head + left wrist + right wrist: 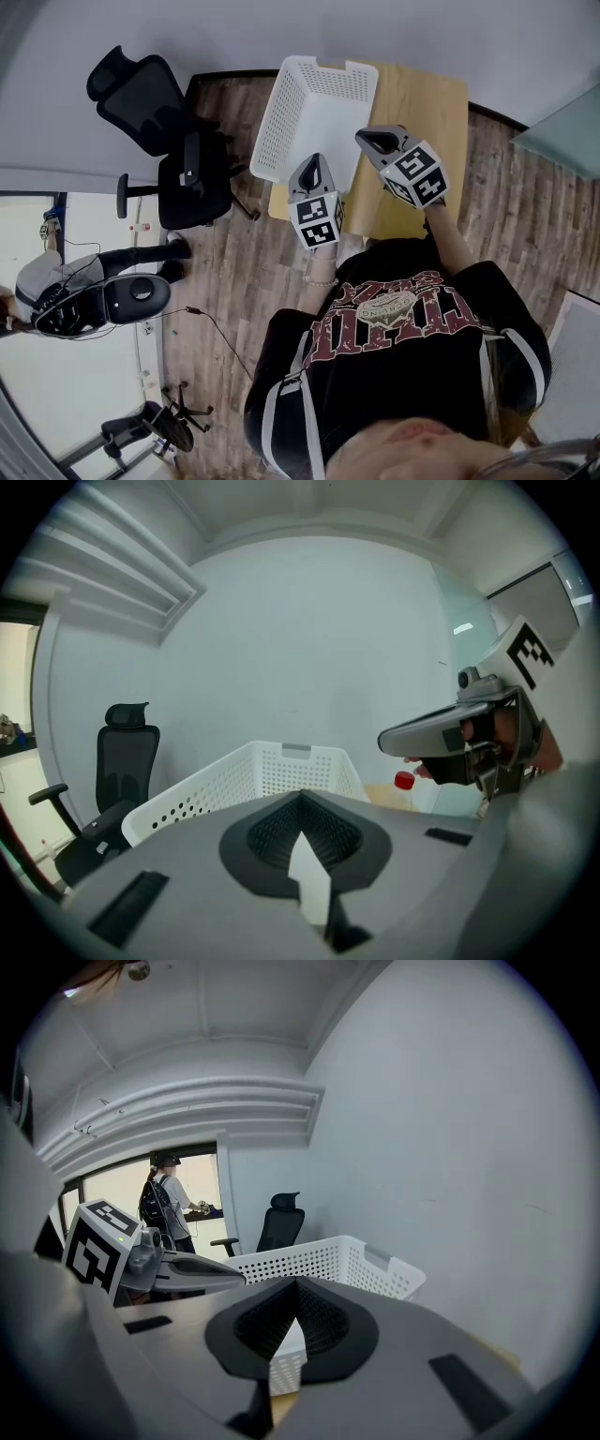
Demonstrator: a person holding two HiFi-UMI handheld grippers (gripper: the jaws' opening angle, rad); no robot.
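White perforated basket (314, 108) on a wooden table (422, 98) in the head view, with the left gripper (314, 159) and right gripper (370, 139) just beside it. Left gripper view: jaws closed, empty, with the basket ahead and a red-capped bottle (404, 782) to the right. Right gripper view: jaws closed, empty, facing the basket.

wood floor (246, 281), white wall (281, 28), blk office chair (178, 141) — bright window (117, 1194) beyond it.

White perforated basket (314, 108); black chair (192, 183); red bottle cap (404, 781).
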